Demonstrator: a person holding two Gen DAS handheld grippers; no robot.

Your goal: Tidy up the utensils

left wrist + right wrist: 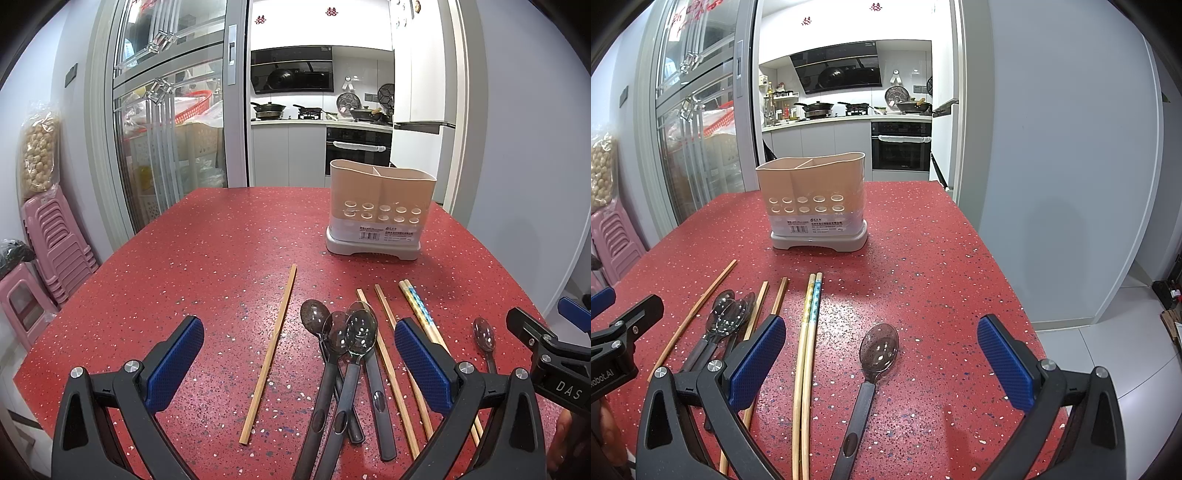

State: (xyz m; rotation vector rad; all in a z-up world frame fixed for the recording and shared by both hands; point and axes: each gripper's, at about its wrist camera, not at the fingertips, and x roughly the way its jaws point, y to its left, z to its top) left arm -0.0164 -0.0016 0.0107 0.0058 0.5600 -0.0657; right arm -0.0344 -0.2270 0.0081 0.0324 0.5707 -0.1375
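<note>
On a red speckled table (184, 258) the utensils lie loose in a rough row, handles toward the cameras. The left gripper (299, 354) hovers above them with its blue-padded fingers (177, 354) spread wide and nothing between them. The right gripper (881, 354) is likewise released — its jaws stand far apart over a lone clear-bowled spoon (877, 350) with a dark handle, not touching it.

In the left wrist view a cluster of three similar spoons (347, 332) lies with handles crossing and overlapping. To their left, apart, a single plain wooden chopstick (273, 347) lies at a slant. To their right two more plain chopsticks (388, 332) lie side by side, then a pair with blue-patterned tops (417, 306), touching each other along their length. The lone spoon sits furthest right, well apart from the cluster.

Behind the row stands the utensil holder (380, 206) — a beige divided caddy with round holes in its front wall, a barcode label and a grey base. Upright and apart from the utensils, its visible compartments hold nothing.
</note>
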